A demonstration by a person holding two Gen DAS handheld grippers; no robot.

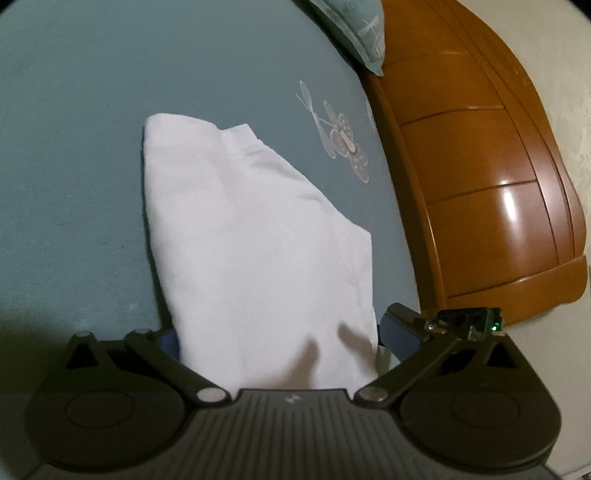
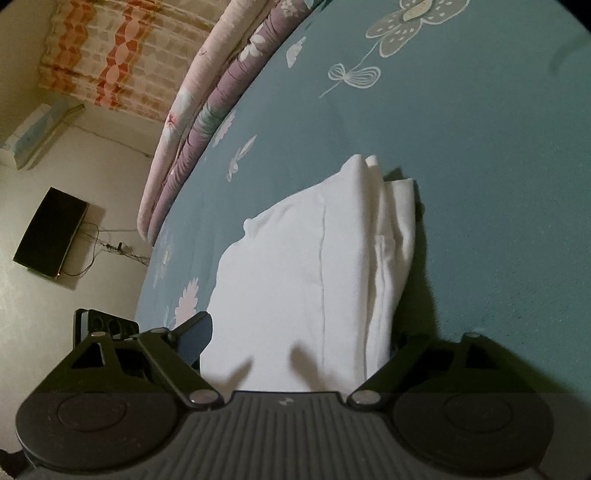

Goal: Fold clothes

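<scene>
Right at our feet, so to speak, the left claw (image 1: 280, 339) stands wide, its blue pads (image 1: 400, 332) flanking the near edge of the white garment (image 1: 255, 236) without pressing on it, and the right claw (image 2: 299, 339) is spread just as generously, one pad (image 2: 195, 334) clear of the cloth on its outer side, the other tucked behind the thicker stacked edge. Nothing is gripped on either side; the cloth lies between the jaws and rests on the bed (image 1: 74, 147). We judge the fold to be well along: the garment sits as a narrow, layered bundle on the blue sheet, and the step now looks like letting go cleanly or re-taking the near hem for one more fold. To do it well, we want both claws level with each other so the near edge stays square, and we want the pads clear of the top layer before drawing away, or the loose layers along the right view's far side may drag open. Beyond the bundle, its far end tapers unevenly and could use smoothing. Further off, the embroidered flower (image 1: 345, 142), the pillow (image 1: 354, 33) and the wooden headboard (image 1: 480, 184) stay well apart from the work.
</scene>
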